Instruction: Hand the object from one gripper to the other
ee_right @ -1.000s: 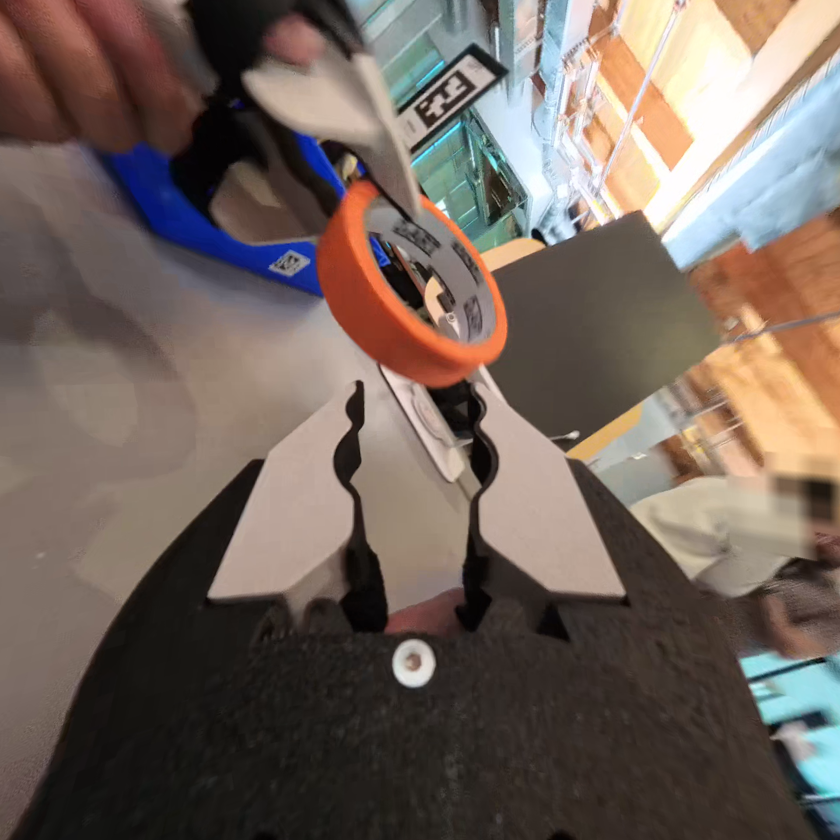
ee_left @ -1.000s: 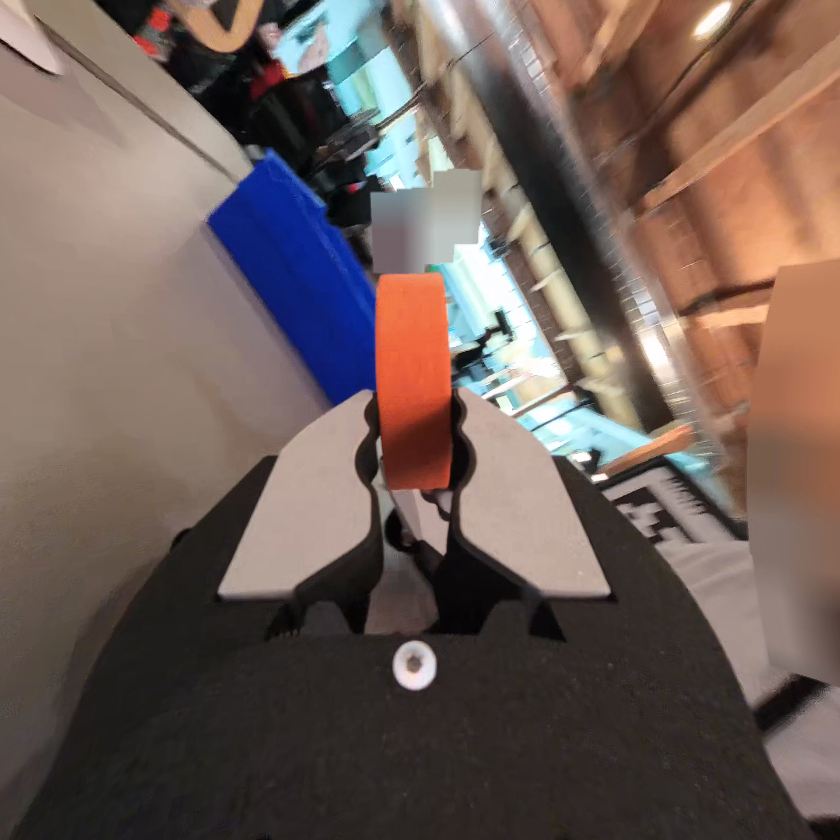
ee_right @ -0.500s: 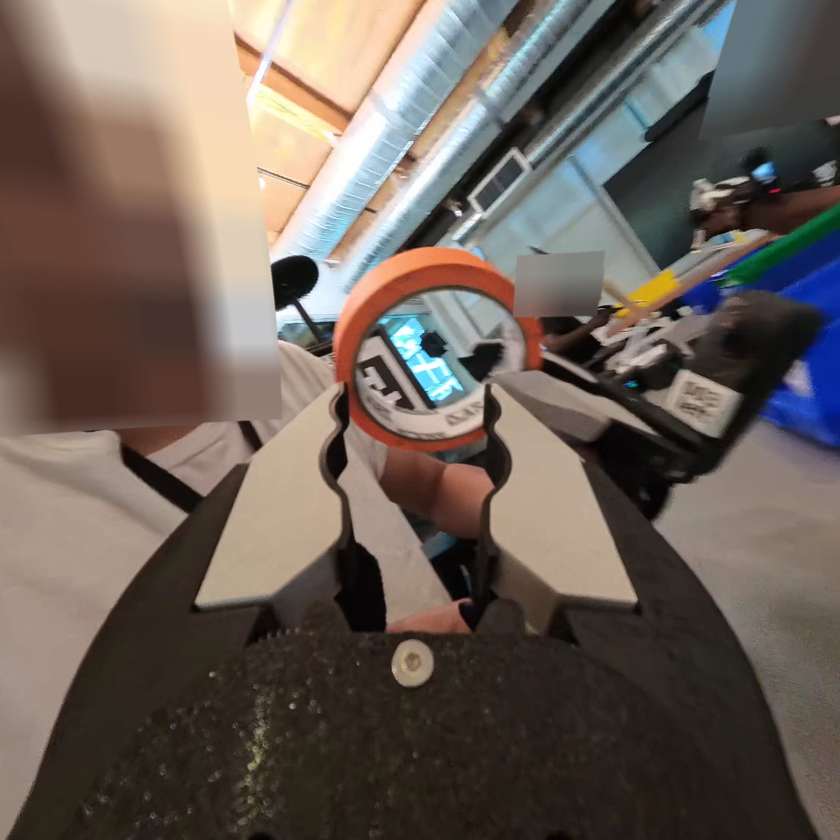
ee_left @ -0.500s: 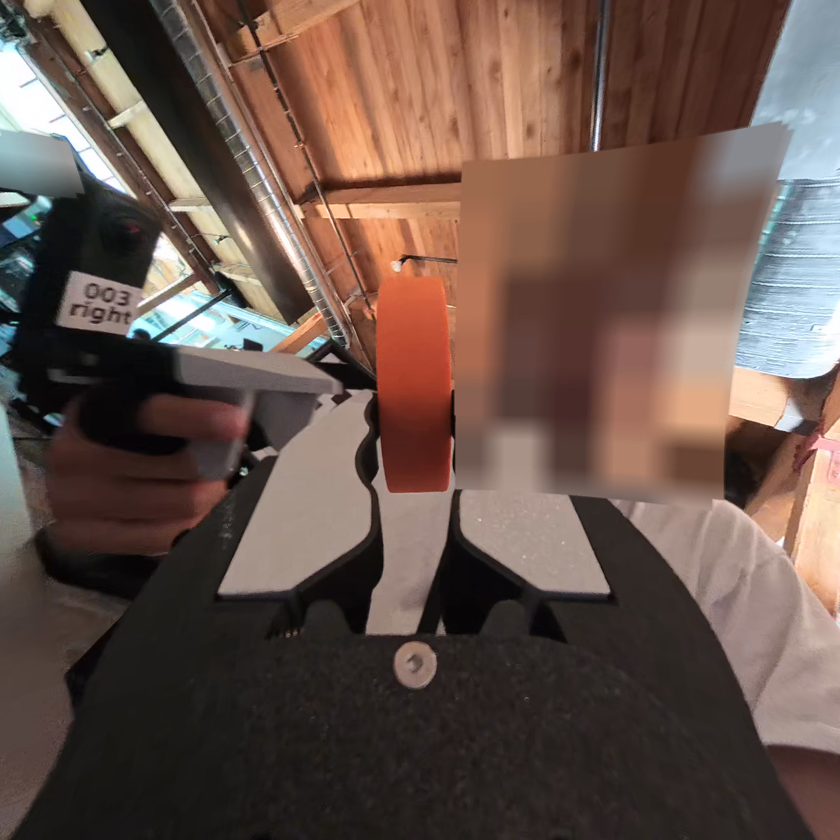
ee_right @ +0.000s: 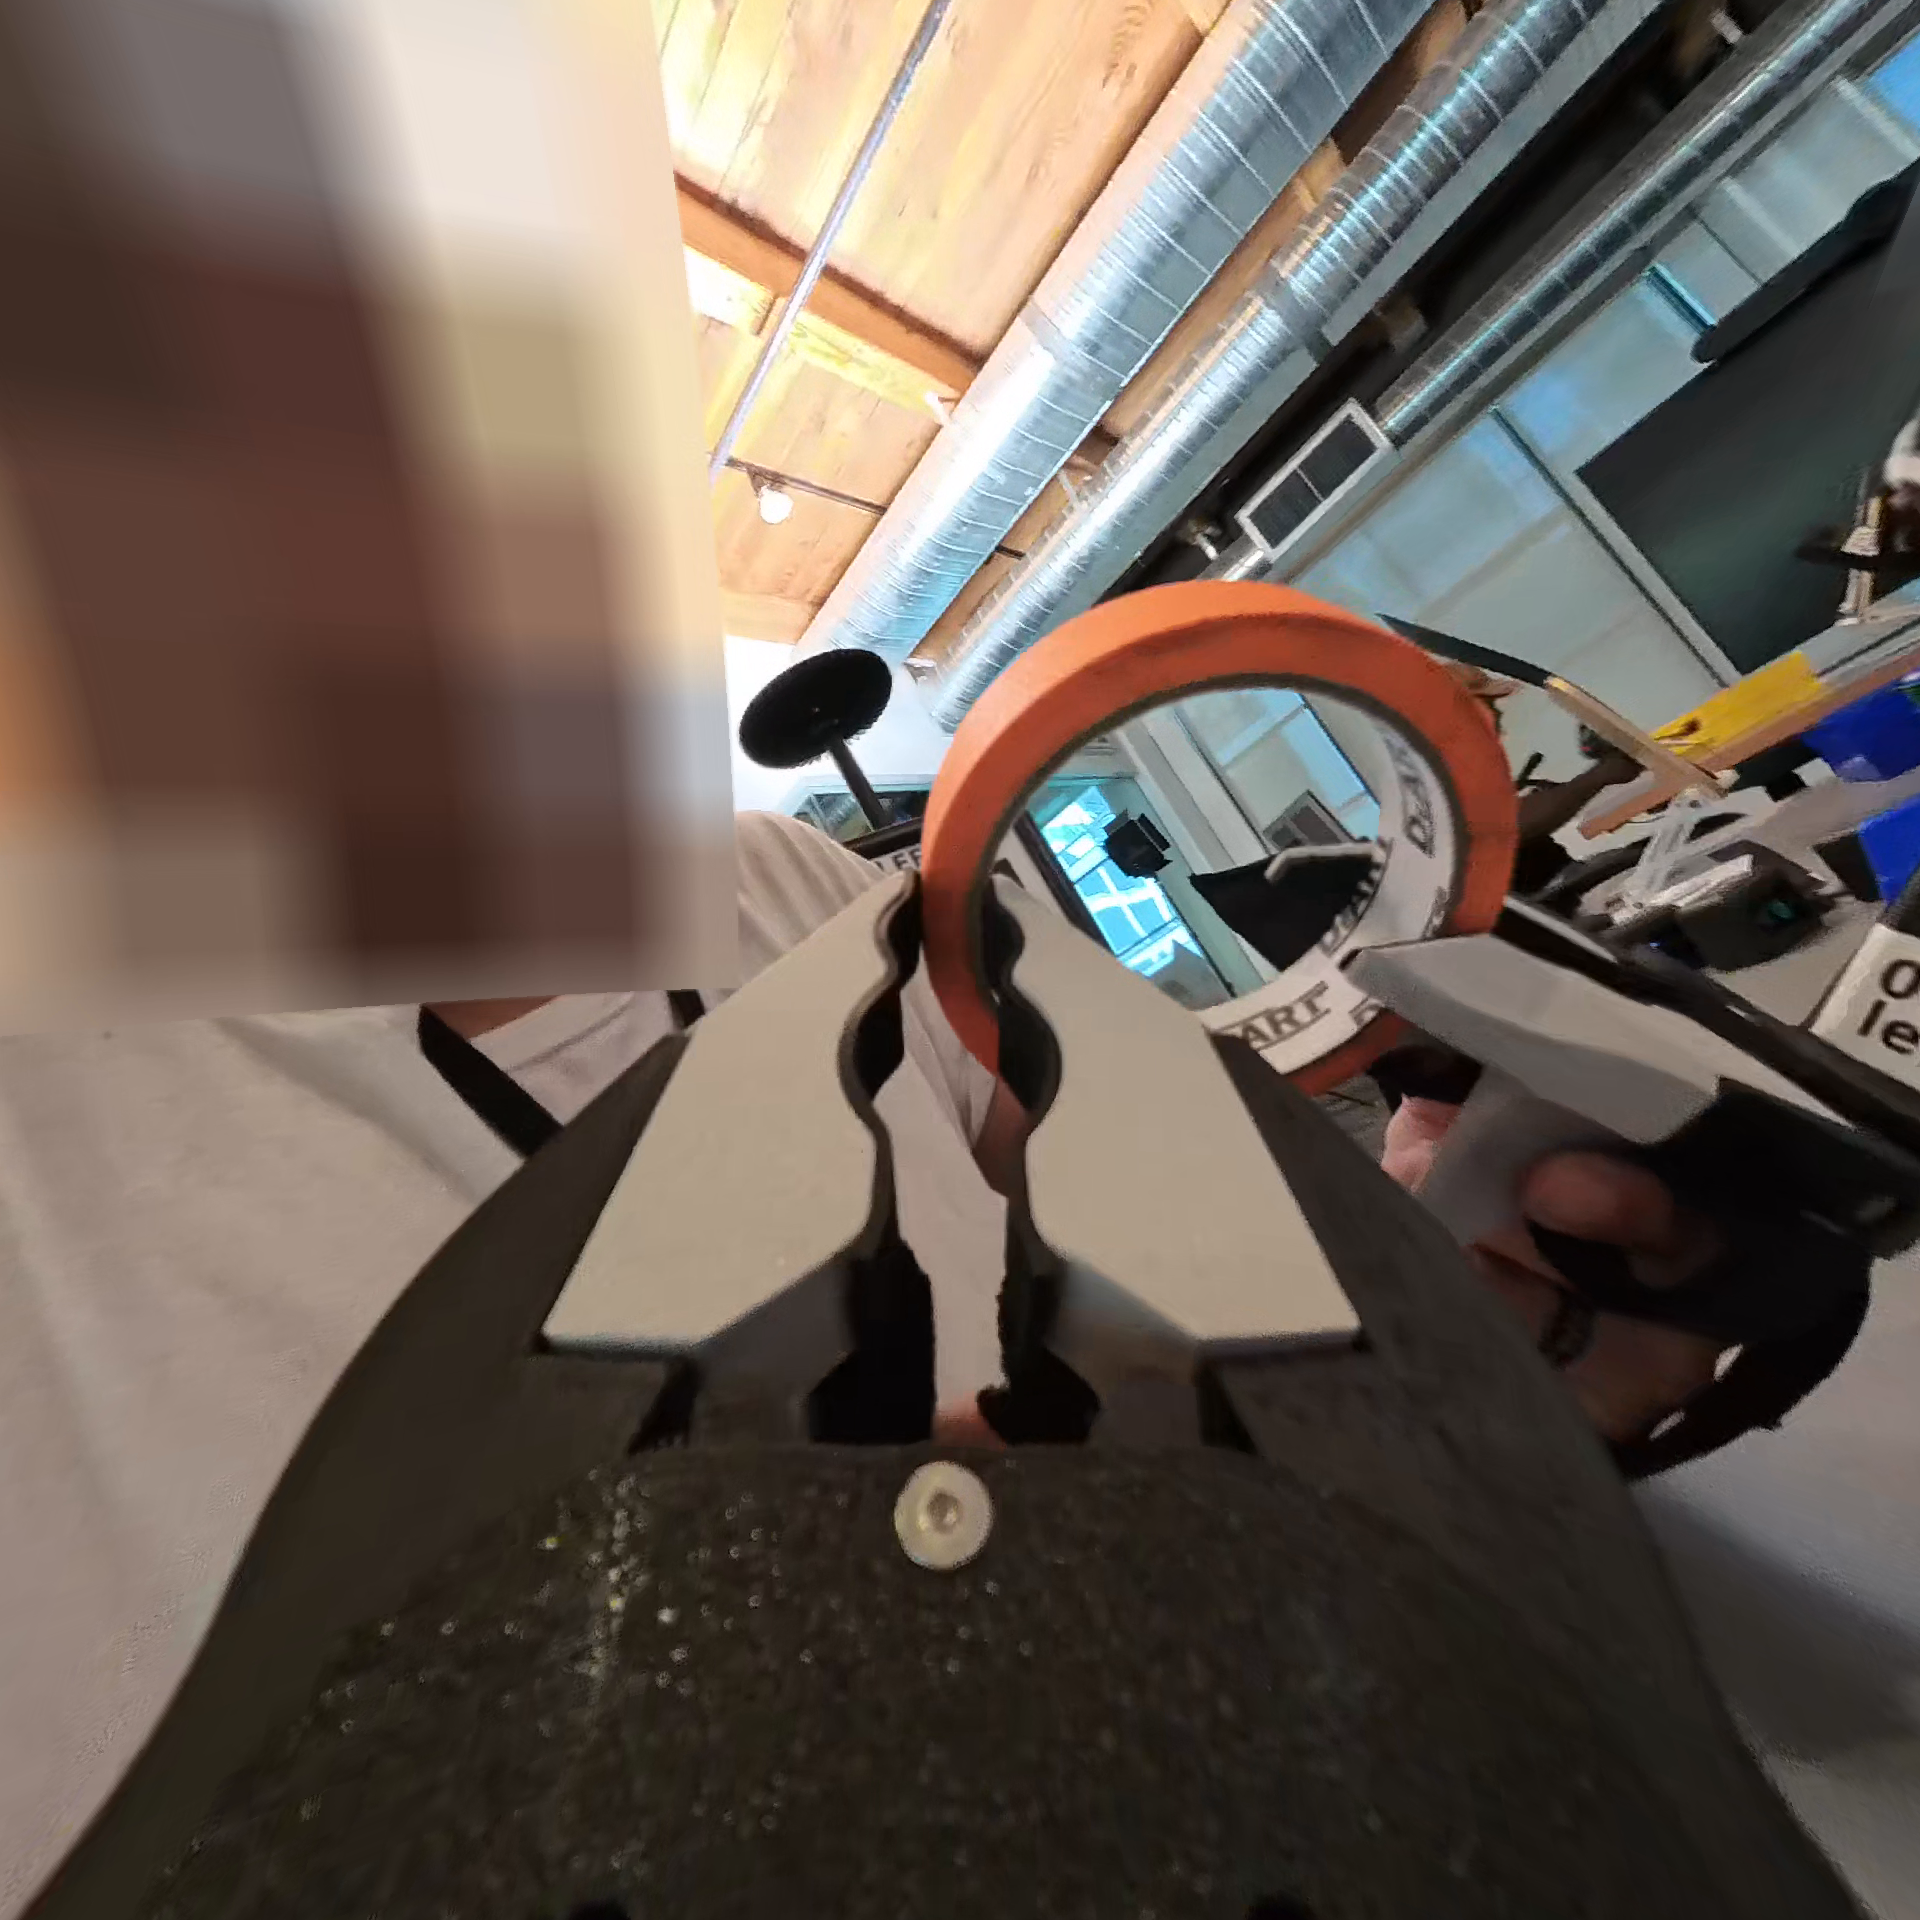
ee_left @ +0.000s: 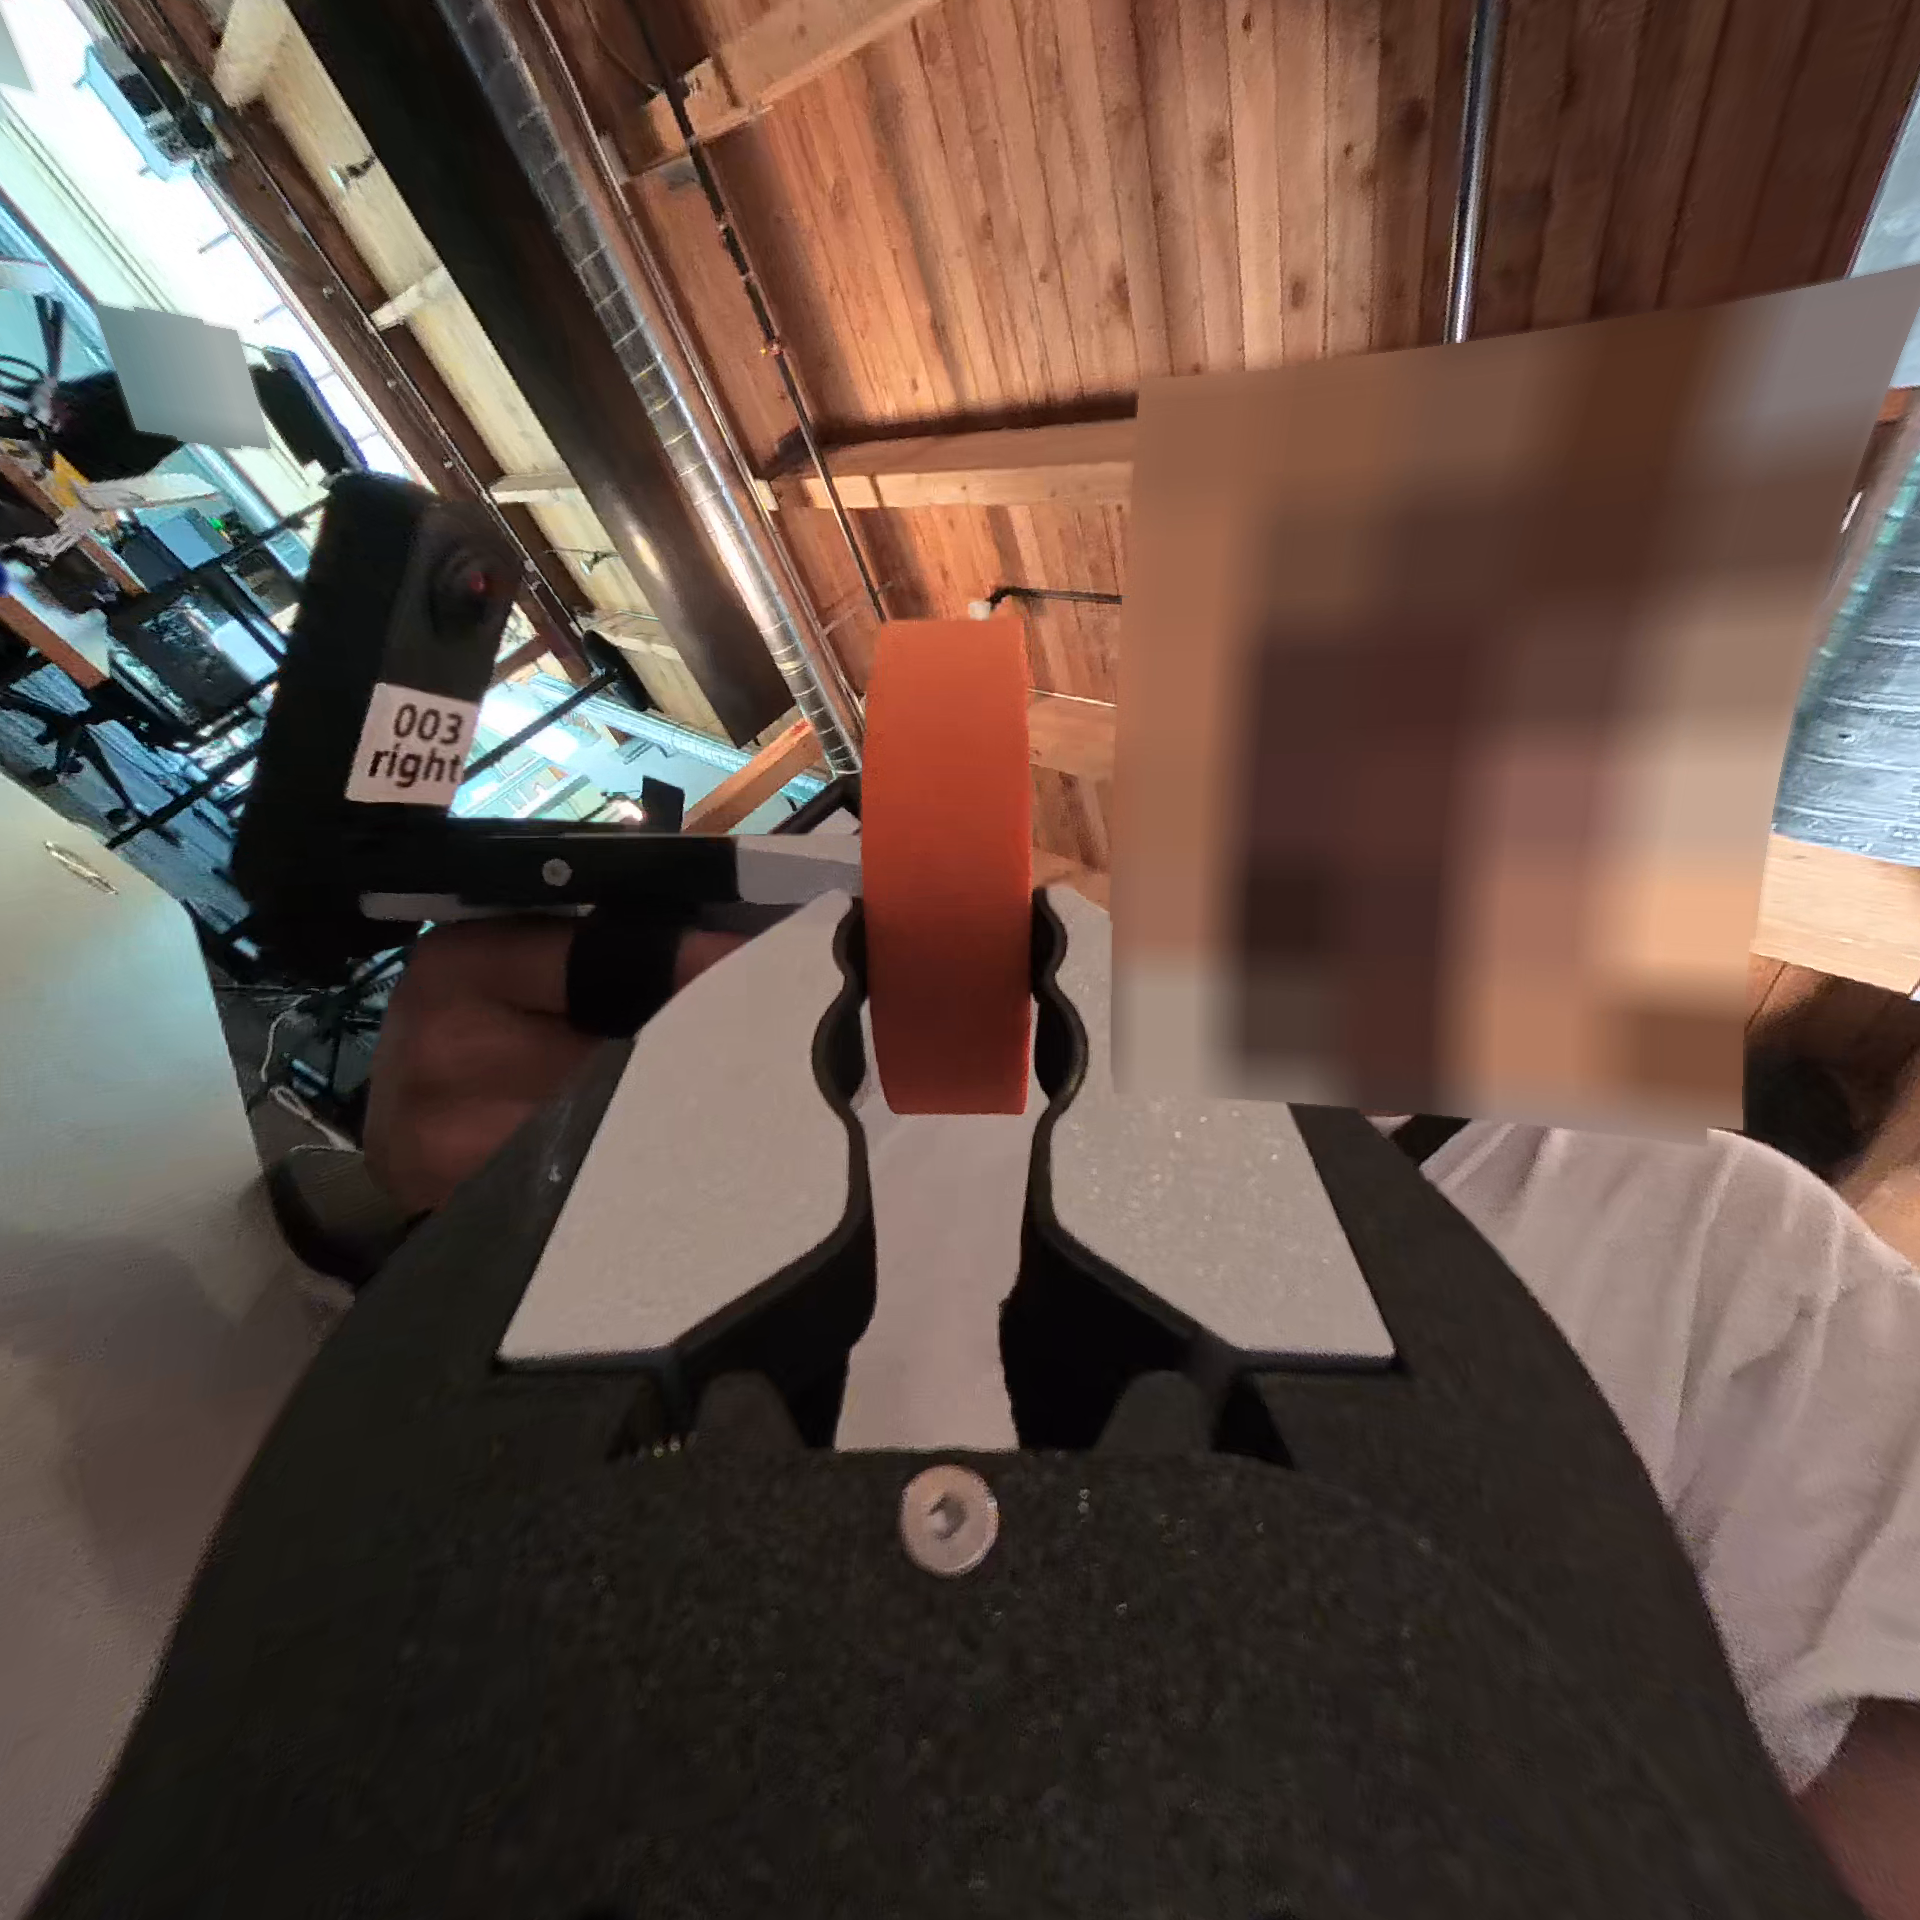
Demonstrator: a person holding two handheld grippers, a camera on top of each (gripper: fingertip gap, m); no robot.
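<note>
Left wrist view, item one: roll of orange tape point(ee_left: 948, 862), a flat ring seen edge-on, matte and smooth, standing upright in mid-air with nothing carrying it but my tongs. My left gripper point(ee_left: 948, 997) has its grey, wavy-edged fingers point(ee_left: 717, 1122) closed to the width of the roll, one on each flat side, pressing against it. From the left edge, my right gripper point(ee_left: 800, 868) reaches in side-on, black-bodied with a grey tip that meets the roll's near face; a hand point(ee_left: 488, 1029) wraps its handle.

Right wrist view, item two: same roll of orange tape point(ee_right: 1049, 727), here showing its open centre, a white cardboard core with dark printing inside the orange band. My right gripper point(ee_right: 951, 925) is nearly closed, one finger outside the ring and one inside the hole, so the band's left wall is pinched between the notched grey fingers point(ee_right: 748, 1122). My left gripper point(ee_right: 1392, 977) comes in from the right edge and clamps the ring's lower right part.

Item three, surroundings: wooden plank ceiling point(ee_left: 1091, 208), ribbed silver ducts point(ee_right: 1122, 343), a person's white shirt point(ee_right: 208, 1247). Blue bins point(ee_right: 1860, 738) sit far off at the right edge; contents cannot be told.
</note>
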